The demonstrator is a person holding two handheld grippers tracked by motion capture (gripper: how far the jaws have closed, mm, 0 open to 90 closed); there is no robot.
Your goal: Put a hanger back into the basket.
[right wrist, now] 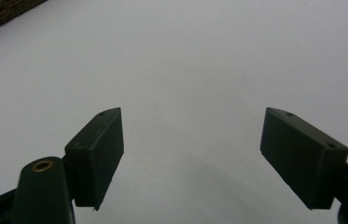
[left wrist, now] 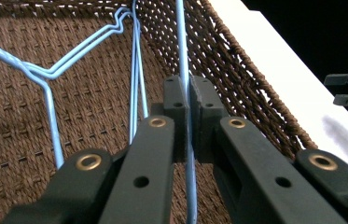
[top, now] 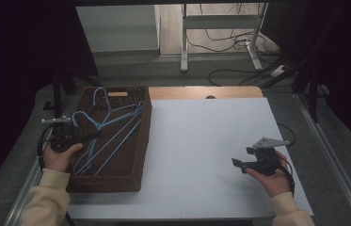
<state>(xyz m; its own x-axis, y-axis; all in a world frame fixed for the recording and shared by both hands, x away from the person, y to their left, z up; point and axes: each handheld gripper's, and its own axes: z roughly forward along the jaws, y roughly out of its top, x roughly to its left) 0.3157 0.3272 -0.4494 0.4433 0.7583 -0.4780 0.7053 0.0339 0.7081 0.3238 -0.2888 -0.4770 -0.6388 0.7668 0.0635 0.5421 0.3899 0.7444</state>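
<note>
Several light blue wire hangers (top: 112, 123) lie in a brown woven basket (top: 135, 155) at the table's left. My left gripper (top: 91, 135) reaches into the basket from its left side. Its jaws are shut on the straight wire of one blue hanger (left wrist: 182, 46), which runs up between the pads (left wrist: 176, 95). Other hanger wires (left wrist: 50, 112) rest on the basket floor beside it. My right gripper (top: 237, 163) hovers over the white tabletop (top: 201, 136) at the right, open, with nothing between its fingers (right wrist: 97, 149).
The basket's right wall (left wrist: 237, 70) rises close beside the left jaws. Beyond the table's wooden far edge (top: 201, 92) stand a metal frame's legs and cables on the floor. A dark curtain hangs at the left.
</note>
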